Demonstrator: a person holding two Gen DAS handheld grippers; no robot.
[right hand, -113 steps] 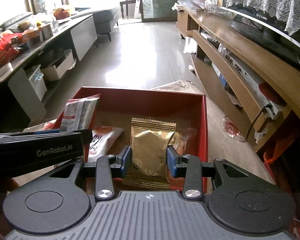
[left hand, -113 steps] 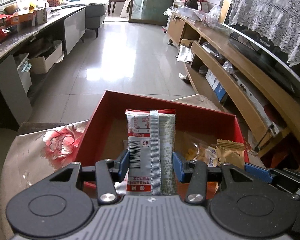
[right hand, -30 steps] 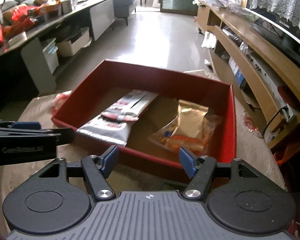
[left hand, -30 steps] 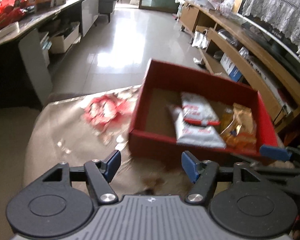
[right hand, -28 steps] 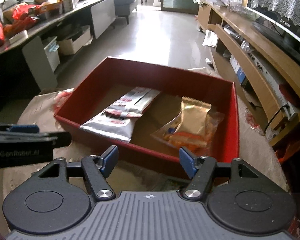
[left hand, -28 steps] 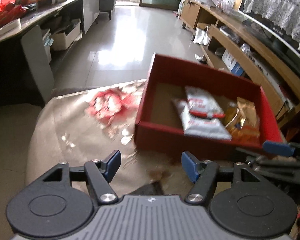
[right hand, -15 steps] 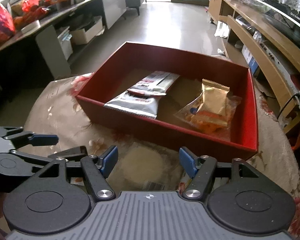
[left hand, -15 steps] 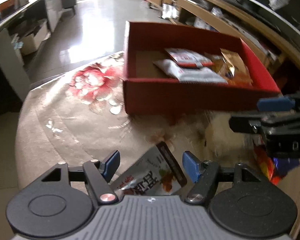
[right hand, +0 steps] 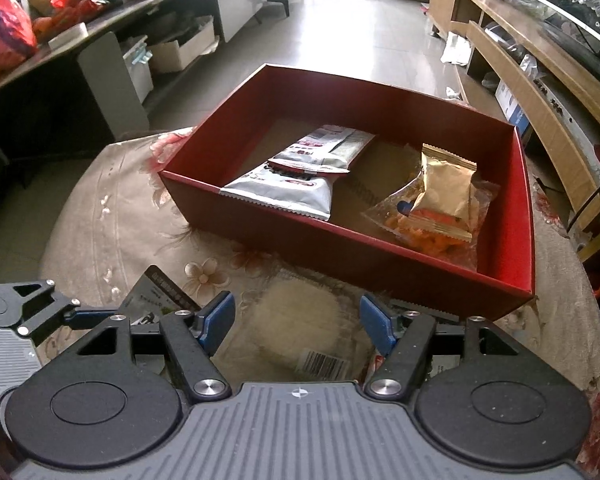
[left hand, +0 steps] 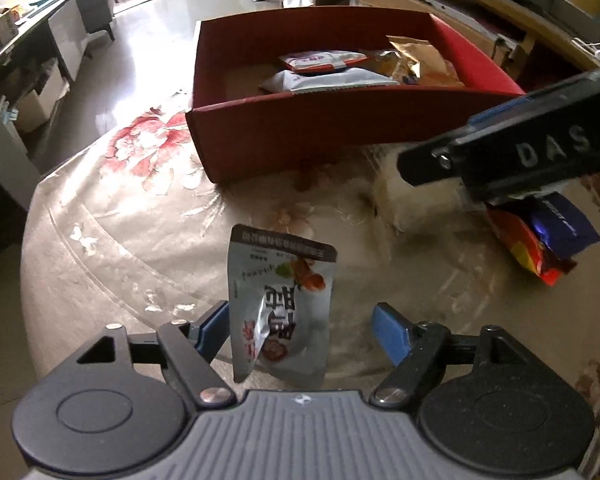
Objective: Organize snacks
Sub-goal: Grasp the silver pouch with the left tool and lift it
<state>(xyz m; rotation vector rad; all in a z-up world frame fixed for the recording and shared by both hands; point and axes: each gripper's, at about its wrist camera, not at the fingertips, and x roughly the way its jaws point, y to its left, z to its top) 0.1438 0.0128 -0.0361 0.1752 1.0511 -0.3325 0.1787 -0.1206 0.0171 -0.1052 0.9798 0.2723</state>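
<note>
A red box [left hand: 300, 136] [right hand: 516, 184] stands on the round table and holds silver-and-red packets [right hand: 288, 190], a gold packet [right hand: 446, 184] and an orange snack bag. My left gripper [left hand: 302, 326] hangs low over a silver pouch [left hand: 284, 300] lying on the cloth; its jaws are opening, the pouch lies between them, and the pads do not press it. My right gripper [right hand: 296, 320] is open above a clear packet of pale biscuit [right hand: 296, 320] with a barcode, just in front of the box.
A red-yellow bag with a blue packet on it [left hand: 540, 240] lies right of the left gripper, partly under the right gripper's body [left hand: 512, 152]. A flowered cloth [left hand: 140, 216] covers the table. Shelving [right hand: 540, 60] and a dark counter [right hand: 60, 32] line the room.
My left gripper has come down and rolled toward the silver pouch, which now lies between wider jaws. The right gripper drew back slightly from the box over the biscuit packet.
</note>
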